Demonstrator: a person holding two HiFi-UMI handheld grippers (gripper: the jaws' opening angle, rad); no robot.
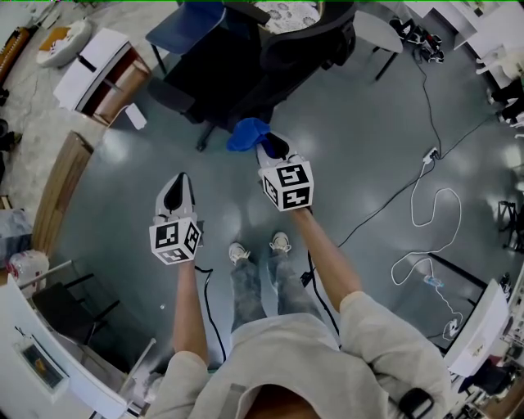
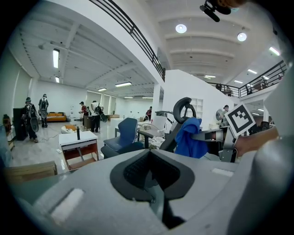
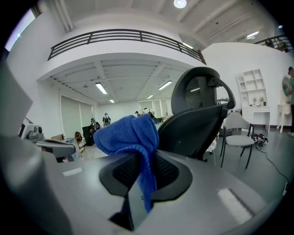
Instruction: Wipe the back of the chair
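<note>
A black office chair (image 1: 282,45) stands just ahead of me, its mesh back (image 3: 200,117) and headrest filling the right gripper view. My right gripper (image 1: 272,149) is shut on a blue cloth (image 1: 248,133), which bunches above the jaws (image 3: 130,135) close to the chair back; whether it touches is unclear. The left gripper (image 1: 175,195) hangs lower left, apart from the chair, jaws shut with nothing between them. In the left gripper view the cloth (image 2: 187,137) drapes in front of the chair's headrest (image 2: 183,108).
A blue chair (image 1: 192,24) stands left of the black one. A white desk with a wooden drawer unit (image 1: 102,69) is at the upper left. Cables and a power strip (image 1: 431,154) trail across the floor on the right. A white chair (image 3: 236,133) stands beyond.
</note>
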